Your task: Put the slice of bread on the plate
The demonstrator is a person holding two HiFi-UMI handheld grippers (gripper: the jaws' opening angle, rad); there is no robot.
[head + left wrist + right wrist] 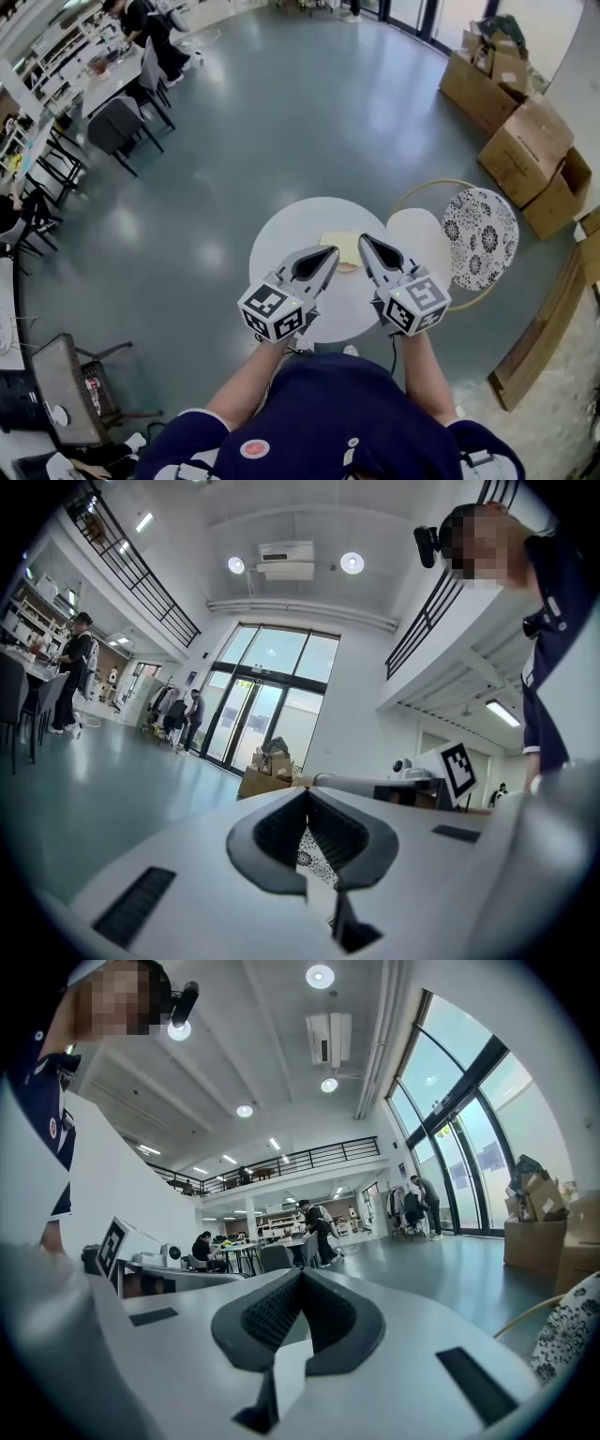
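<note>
Both tools were pressed together and empty. The left gripper (pixel 326 258) had its ribbed pads meeting with nothing between them, and the right gripper (pixel 367 246) was the same. Each was held level above the round white table (pixel 281 234), pointing out across the room rather than down. The slice of bread (pixel 343 251) lay flat on that table, just beyond and between the two tips, touched by neither. White on white, I could not tell whether a plate already sat under it. If the move was yet to be made, doing it well would mean spreading one pair of jaws first and tipping them down to the crust. They should then pinch an edge lightly so the soft crumb did not tear, and carry the slice flat.
</note>
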